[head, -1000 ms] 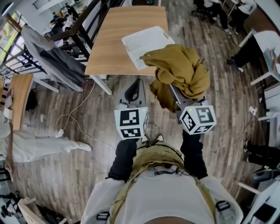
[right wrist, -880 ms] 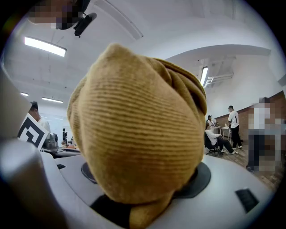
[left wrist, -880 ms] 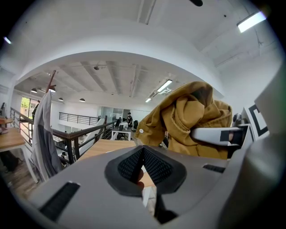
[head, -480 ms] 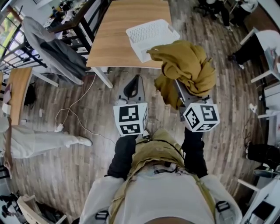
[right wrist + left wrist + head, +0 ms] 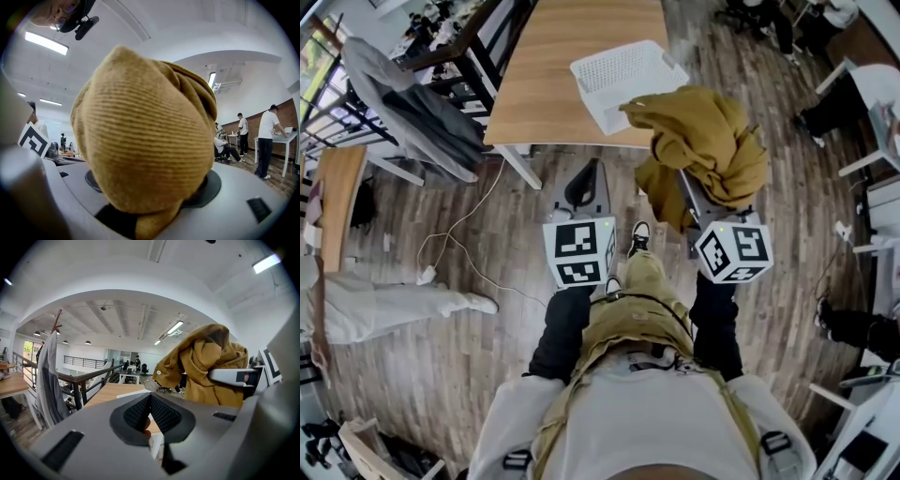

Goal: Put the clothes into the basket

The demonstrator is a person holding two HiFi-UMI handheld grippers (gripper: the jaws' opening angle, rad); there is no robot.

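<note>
A mustard-yellow garment (image 5: pixel 703 141) hangs bunched in the air, and my right gripper (image 5: pixel 698 192) is shut on it; the cloth hides the jaws and fills the right gripper view (image 5: pixel 145 126). It hangs over the near right corner of the wooden table (image 5: pixel 553 66), just in front of the white mesh basket (image 5: pixel 623 75), which looks empty. My left gripper (image 5: pixel 581 186) is held level to the left of the garment, short of the table's edge. Its jaws are shut with nothing between them (image 5: pixel 150 401). The garment (image 5: pixel 206 366) also shows at the right of the left gripper view.
A grey garment (image 5: pixel 412 103) hangs on a rack by a dark railing at the left. A white cable (image 5: pixel 459 253) trails over the wood floor. People sit at desks at the upper right (image 5: pixel 825 103). My own shoe (image 5: pixel 639 234) shows between the grippers.
I have stepped forward: a shoe now shows between the grippers. The held garment has shifted a little to the right, along the basket's near edge. Both grippers keep their states.
</note>
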